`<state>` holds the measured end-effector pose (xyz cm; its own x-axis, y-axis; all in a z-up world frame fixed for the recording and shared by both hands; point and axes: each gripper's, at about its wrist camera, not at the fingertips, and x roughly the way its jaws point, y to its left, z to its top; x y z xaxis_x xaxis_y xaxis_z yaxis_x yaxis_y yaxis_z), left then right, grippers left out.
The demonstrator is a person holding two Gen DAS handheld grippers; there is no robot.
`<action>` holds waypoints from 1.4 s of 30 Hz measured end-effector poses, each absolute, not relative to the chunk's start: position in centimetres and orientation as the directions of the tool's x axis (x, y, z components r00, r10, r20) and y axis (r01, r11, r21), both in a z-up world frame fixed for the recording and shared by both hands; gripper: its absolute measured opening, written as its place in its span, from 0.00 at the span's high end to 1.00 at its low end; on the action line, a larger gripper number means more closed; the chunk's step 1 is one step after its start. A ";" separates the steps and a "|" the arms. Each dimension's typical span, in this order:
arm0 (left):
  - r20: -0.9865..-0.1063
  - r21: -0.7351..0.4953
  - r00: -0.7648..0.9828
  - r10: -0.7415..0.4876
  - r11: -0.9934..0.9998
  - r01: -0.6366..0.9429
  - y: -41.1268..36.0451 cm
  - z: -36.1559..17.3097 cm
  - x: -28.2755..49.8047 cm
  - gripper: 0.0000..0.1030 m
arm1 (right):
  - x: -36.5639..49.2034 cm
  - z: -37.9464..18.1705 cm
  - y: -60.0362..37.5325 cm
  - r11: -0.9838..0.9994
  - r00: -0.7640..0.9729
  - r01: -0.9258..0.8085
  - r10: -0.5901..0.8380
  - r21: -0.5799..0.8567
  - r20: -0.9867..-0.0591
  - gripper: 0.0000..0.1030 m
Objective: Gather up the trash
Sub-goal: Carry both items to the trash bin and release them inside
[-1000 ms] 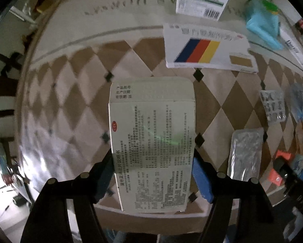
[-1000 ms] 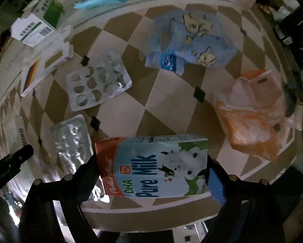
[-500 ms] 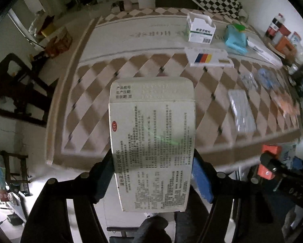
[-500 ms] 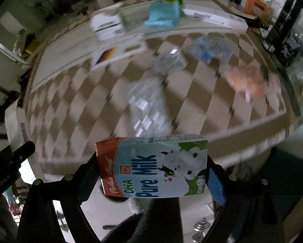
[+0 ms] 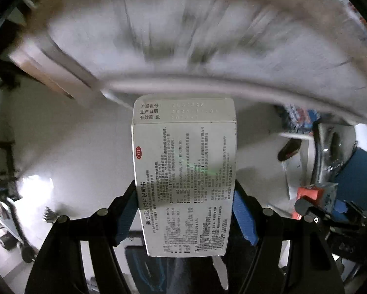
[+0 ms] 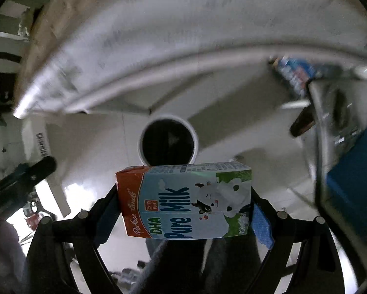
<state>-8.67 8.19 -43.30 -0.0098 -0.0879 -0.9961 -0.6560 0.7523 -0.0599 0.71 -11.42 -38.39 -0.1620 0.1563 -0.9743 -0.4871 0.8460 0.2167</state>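
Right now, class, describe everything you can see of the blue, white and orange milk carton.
The blue, white and orange cardboard milk carton reads "DHA Pure Milk" beside a cartoon cow. It lies sideways, orange end left, undented, clamped end to end by the right gripper, in the air. A white-rimmed round bin shows behind it.

Bin (image 6: 168,141) mouth open ahead; table edge (image 6: 134,78) overhangs above, floor bare around.

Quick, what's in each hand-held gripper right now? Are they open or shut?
Left hand-held gripper: shut on the medicine box.
Right hand-held gripper: shut on the milk carton.
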 end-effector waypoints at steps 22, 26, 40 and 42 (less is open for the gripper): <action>-0.988 0.080 -0.141 -0.057 0.593 -0.801 11.3 -64.3 -15.0 0.02 | -1.9 -69.6 -2.9 0.778 -0.315 -0.563 0.109 0.278 -0.943 0.00; -0.987 0.107 -0.158 -0.027 0.619 -0.778 10.4 -62.1 -15.1 0.02 | -2.7 -68.1 -3.2 0.759 -0.219 -0.632 0.020 0.157 -0.976 0.00; -0.995 0.060 -0.098 -0.016 0.684 -0.727 8.9 -56.2 -15.1 0.02 | -2.6 -60.9 -5.2 0.756 -0.075 -0.655 -0.039 0.020 -0.996 0.00; -0.996 0.053 -0.087 -0.015 0.688 -0.724 8.7 -54.7 -15.2 0.02 | -2.8 -59.3 -5.3 0.756 -0.070 -0.655 -0.032 0.022 -0.997 0.00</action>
<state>-15.16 8.66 -54.74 -0.0874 -0.0153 -0.9961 -0.7239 0.6879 0.0530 -2.75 -5.33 -59.34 -0.0699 -0.0320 -0.9970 -0.6546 0.7556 0.0216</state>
